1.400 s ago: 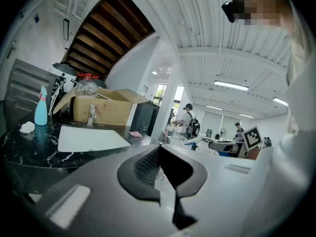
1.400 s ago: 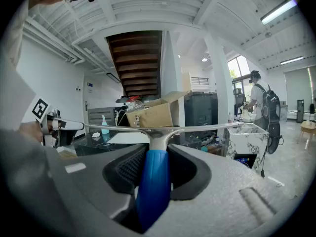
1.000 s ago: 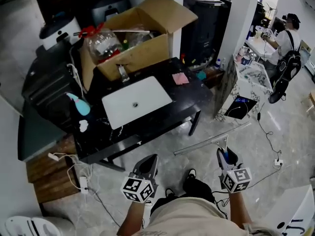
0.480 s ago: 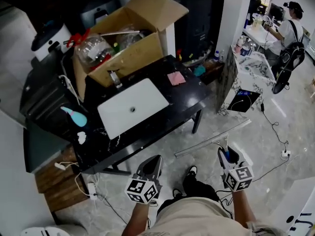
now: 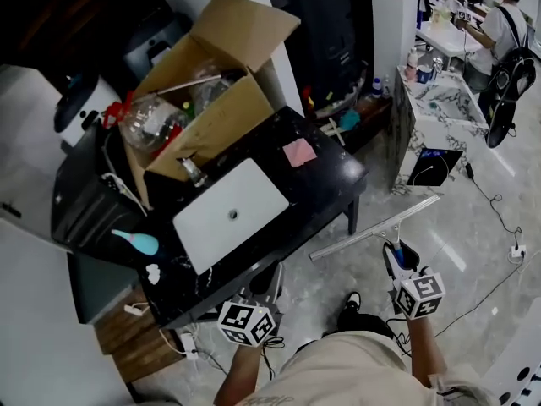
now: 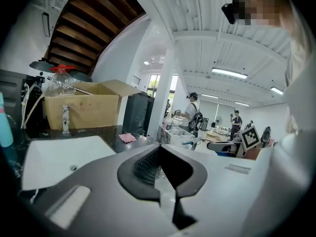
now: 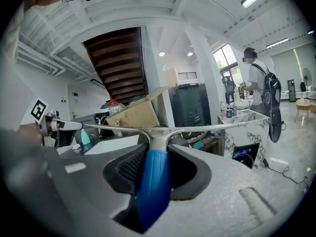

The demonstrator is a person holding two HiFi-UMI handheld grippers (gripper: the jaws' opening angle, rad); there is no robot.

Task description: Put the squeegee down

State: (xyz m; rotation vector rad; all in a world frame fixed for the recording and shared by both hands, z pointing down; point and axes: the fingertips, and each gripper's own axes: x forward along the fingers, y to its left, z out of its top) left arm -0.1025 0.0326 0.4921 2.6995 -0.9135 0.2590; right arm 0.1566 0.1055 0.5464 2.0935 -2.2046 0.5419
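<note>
Right gripper [image 5: 396, 256] is clamped on the blue handle of the long metal-bladed squeegee [image 5: 372, 229]. In the right gripper view the handle [image 7: 153, 181] fills the gap between the pads, with the blade crosswise beyond the tips. Left gripper [image 5: 269, 277] has its jaws closed together with nothing between them.

Change since a second ago: the person has walked up to the black glossy desk [image 5: 325, 180]. Both grippers have advanced with the body, and the desk now sits much closer in the head view. The left gripper is now just beside the desk's near edge. The grip on the squeegee is unchanged and the blade is still level.

The squeegee is in the air, off the desk's near right corner. It seems to be over the floor rather than the top, but the angle is steep. The white rectangular sink basin [image 5: 230, 214] takes the middle of the desk. The open cardboard box [image 5: 215, 83] sits at the far left corner and the pink cloth [image 5: 298, 152] is near the far right edge.

Meaning: this is still the carry phase, and the put-down hasn't begun. The squeegee still needs lowering onto a surface and the right jaws spreading.
</note>
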